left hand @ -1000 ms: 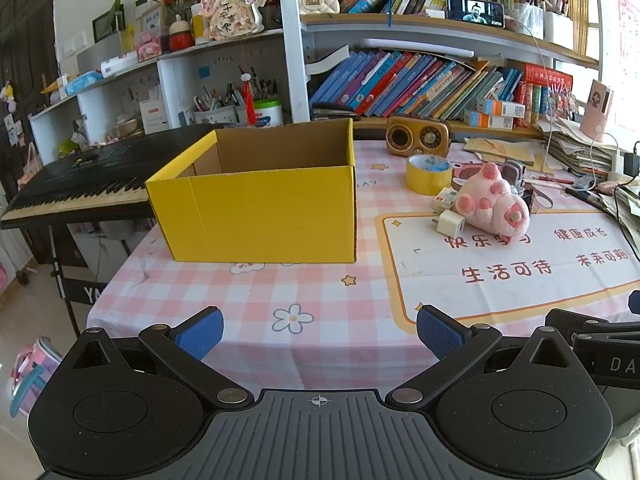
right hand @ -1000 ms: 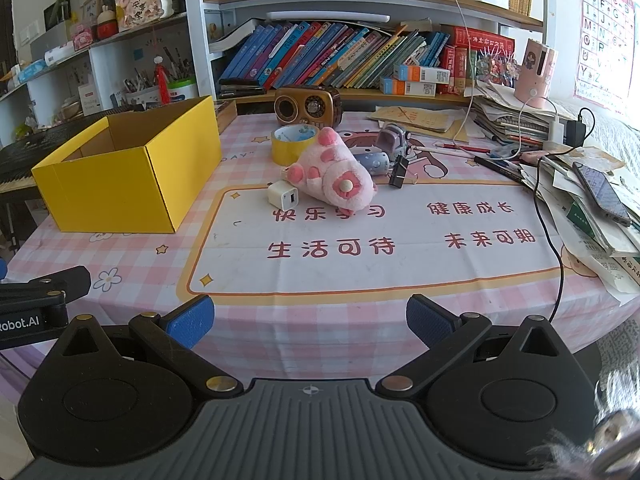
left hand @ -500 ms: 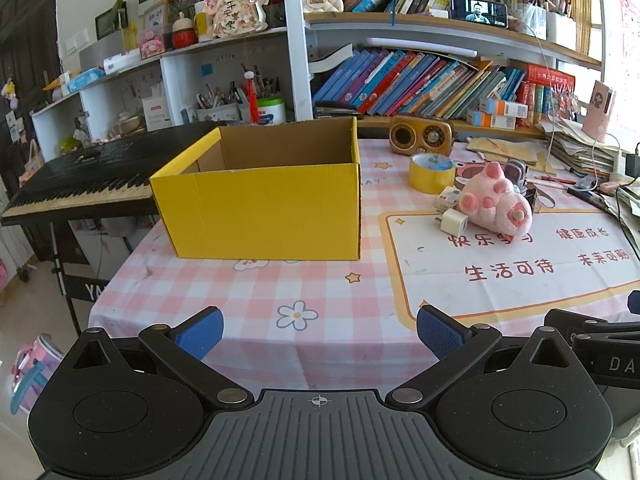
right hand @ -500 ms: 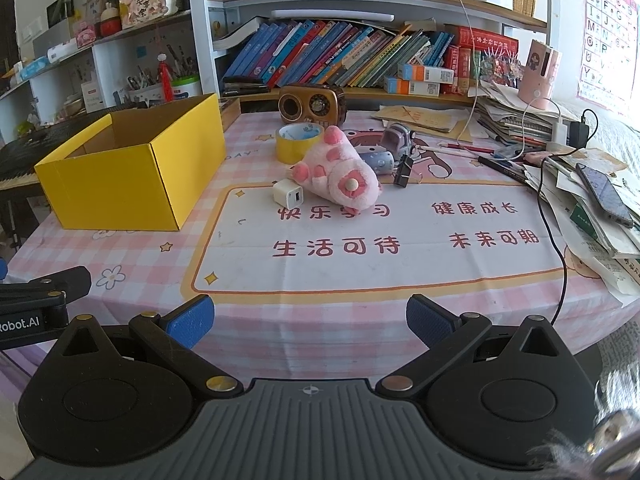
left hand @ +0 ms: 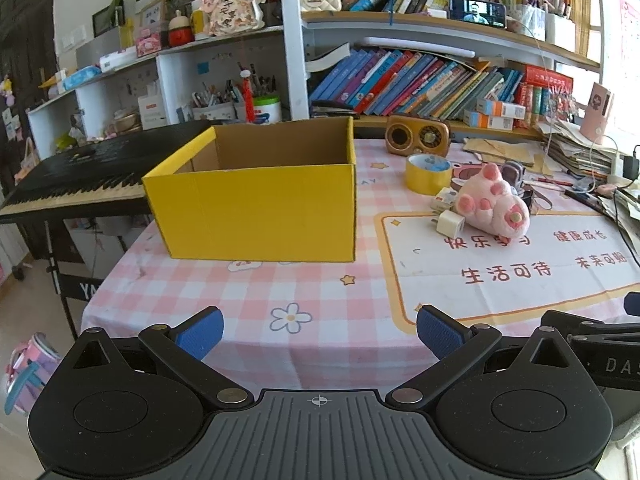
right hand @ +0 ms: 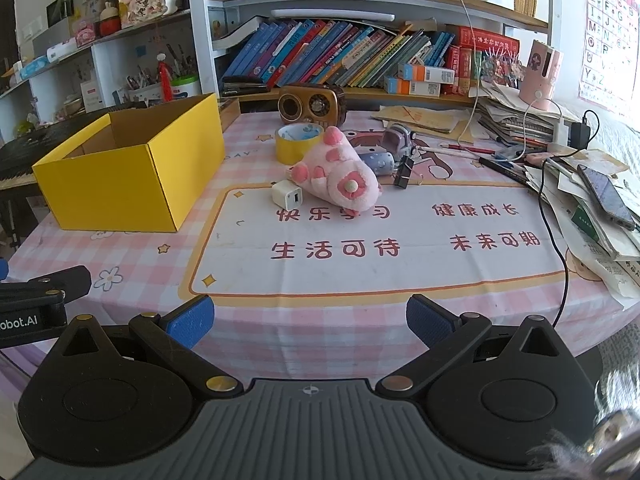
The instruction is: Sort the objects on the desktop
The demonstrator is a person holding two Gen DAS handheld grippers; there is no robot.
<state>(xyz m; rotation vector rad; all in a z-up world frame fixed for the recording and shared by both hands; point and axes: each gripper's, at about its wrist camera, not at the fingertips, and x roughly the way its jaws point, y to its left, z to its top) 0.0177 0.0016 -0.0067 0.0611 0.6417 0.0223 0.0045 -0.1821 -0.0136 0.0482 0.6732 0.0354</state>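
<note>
My right gripper (right hand: 308, 318), jaws wide and empty, is nearer the plush toy (right hand: 340, 178), which lies ahead, right of the yellow box (right hand: 132, 184); my left gripper (left hand: 318, 330) is equally wide.

Both cameras look forward from the table's near edge; the left faces the yellow box (left hand: 256, 200), the right the pink plush (right hand: 340, 176); both views share these.
</note>
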